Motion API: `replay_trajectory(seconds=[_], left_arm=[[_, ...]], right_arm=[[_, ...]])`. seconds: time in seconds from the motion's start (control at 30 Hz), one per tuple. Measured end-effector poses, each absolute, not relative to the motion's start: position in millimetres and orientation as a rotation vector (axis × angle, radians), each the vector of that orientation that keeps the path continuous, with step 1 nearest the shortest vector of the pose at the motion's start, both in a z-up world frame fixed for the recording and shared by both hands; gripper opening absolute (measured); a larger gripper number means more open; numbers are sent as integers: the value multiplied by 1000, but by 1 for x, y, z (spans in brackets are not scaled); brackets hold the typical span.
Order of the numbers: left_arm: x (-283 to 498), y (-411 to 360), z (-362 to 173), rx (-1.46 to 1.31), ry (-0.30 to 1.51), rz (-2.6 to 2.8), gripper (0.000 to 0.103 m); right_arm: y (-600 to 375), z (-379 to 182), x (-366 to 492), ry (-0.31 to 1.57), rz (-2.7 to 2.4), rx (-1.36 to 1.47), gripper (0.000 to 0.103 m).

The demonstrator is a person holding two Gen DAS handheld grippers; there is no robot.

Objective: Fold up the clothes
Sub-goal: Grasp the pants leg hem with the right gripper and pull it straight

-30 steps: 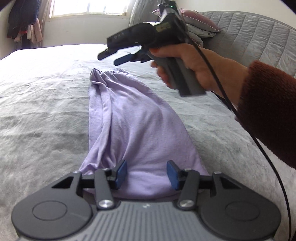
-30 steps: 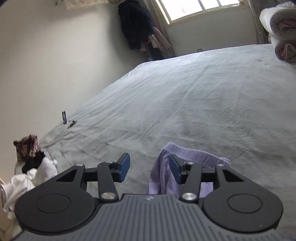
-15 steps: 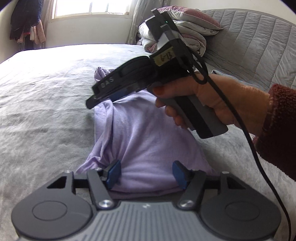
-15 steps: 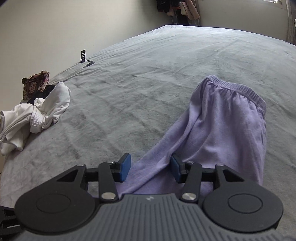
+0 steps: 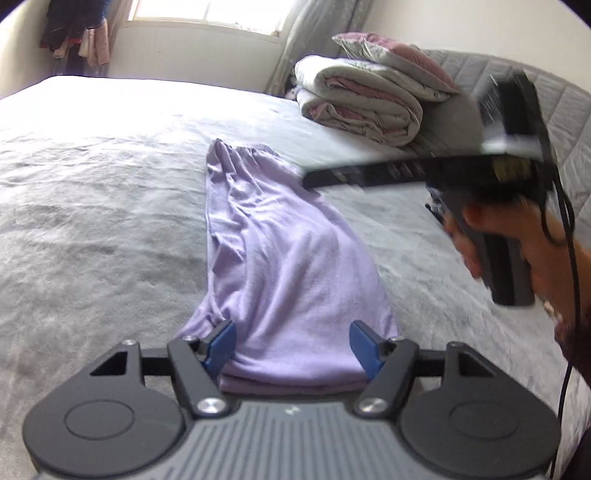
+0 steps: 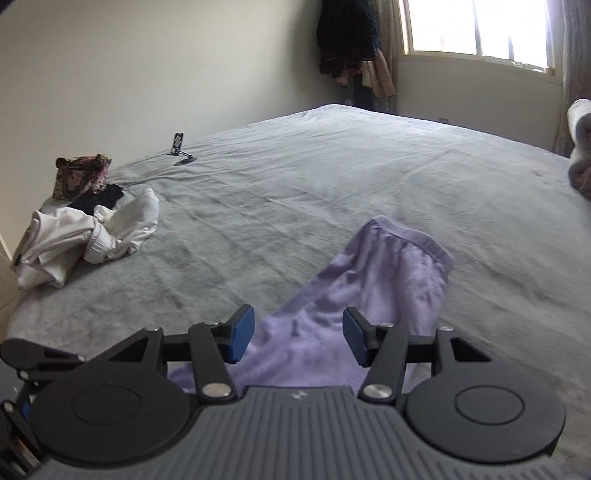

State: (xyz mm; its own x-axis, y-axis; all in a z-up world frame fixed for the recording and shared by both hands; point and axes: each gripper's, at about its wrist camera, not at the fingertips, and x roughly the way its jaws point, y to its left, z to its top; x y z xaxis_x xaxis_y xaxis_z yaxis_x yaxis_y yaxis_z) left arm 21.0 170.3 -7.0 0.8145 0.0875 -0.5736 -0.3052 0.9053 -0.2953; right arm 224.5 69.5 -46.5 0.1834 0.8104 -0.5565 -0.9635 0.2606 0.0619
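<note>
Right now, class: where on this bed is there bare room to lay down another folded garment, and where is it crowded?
Bare grey bedcover lies between the lilac garment and the white clothes pile, and beyond toward the window. Crowded: the corner with the pile and patterned bag, and the headboard side holding rolled bedding.

A grey bedspread [image 6: 332, 192] covers the wide bed; at its far right a folded duvet [image 5: 360, 107] lies with a mauve pillow [image 5: 399, 53] on top, against a quilted grey headboard [image 5: 569, 107]; a bright window [image 6: 476, 27] sits in the far wall, with a curtain [image 5: 295, 48] beside it; dark garments [image 6: 349, 35] hang in the far corner; a small phone stand [image 6: 180, 147] rests upright on the left side of the bed, apart from everything else.
</note>
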Motion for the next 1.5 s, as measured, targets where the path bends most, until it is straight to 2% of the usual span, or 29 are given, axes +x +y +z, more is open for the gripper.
replay_trajectory(seconds=[0.2,0.33,0.43,0.53,0.73,0.8,0.83,0.87,0.9,0.93,1.13,1.37,1.5], left_arm=[[11,194,-3,-596,458,226,76],[17,201,-9,-658,437,240,78],[23,206,-19,-688,472,262,82],[22,213,-32,-769,507,295,82],[18,214,-33,-781,503,291,82],[17,213,-33,-777,505,287,83],[17,214,-33,-779,505,284,83],[16,214,-33,-782,505,281,84],[16,214,-33,-782,506,280,84],[15,214,-33,-781,507,279,84],[14,214,-31,-771,510,277,85],[0,224,-28,-781,492,315,88],[-8,227,-24,-785,483,329,88]], right_arm=[[6,-79,208,555,1175,-367,57],[-7,-101,211,786,1228,-107,58],[-9,-110,210,901,1221,77,65],[-11,-118,214,1045,1247,255,66],[-12,-133,208,1144,1289,425,64],[-7,-135,204,1162,1312,447,59],[-5,-137,203,1165,1313,454,51],[-4,-142,203,1177,1306,479,36],[-4,-150,206,1204,1289,532,25],[-3,-159,210,1230,1270,585,5],[12,-154,203,1201,1283,546,4],[-8,-142,198,1157,1304,588,10],[-34,-142,198,1126,1347,778,10]])
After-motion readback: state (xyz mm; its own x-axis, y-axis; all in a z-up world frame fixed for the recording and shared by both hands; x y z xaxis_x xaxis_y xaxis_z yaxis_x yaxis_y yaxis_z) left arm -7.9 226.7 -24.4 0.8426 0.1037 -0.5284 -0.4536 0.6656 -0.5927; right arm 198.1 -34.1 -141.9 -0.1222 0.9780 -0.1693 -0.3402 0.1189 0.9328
